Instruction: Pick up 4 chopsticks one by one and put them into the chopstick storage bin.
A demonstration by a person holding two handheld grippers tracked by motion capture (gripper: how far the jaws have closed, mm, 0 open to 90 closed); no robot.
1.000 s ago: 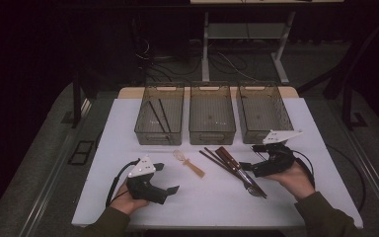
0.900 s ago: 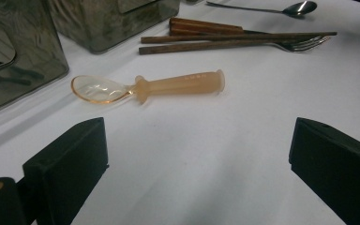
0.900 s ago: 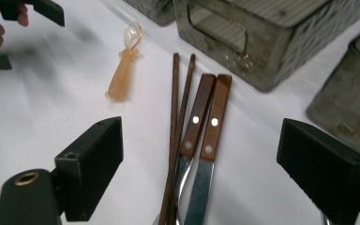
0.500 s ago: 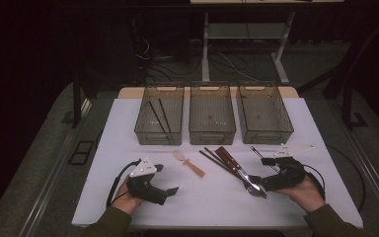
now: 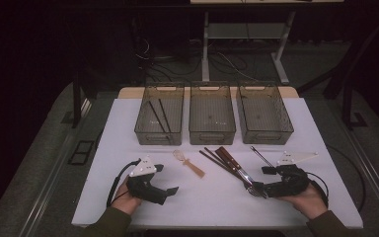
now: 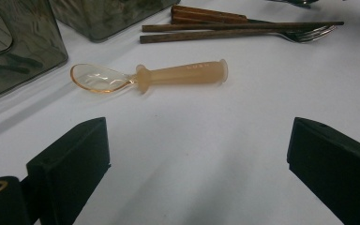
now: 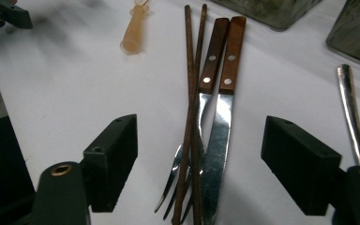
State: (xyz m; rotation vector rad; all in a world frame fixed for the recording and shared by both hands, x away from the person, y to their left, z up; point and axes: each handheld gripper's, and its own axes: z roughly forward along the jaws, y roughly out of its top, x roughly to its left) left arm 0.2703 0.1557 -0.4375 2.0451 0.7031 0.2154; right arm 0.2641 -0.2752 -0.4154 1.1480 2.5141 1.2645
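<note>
Four long utensils, a fork [image 7: 187,164], a knife [image 7: 220,136] and two chopsticks [image 7: 190,108], lie bundled on the white table [image 5: 128,128], long axes running away from the right gripper [image 7: 199,164]. Its jaws have just been closing, straddle the fork tines and blade, not yet touching. Left gripper [image 6: 197,154] gapes wide, short of a plastic spoon [image 6: 150,77].

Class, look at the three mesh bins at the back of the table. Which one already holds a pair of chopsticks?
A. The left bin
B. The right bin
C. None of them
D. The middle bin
A: in the high view two dark chopsticks lie inside the left bin.
</note>
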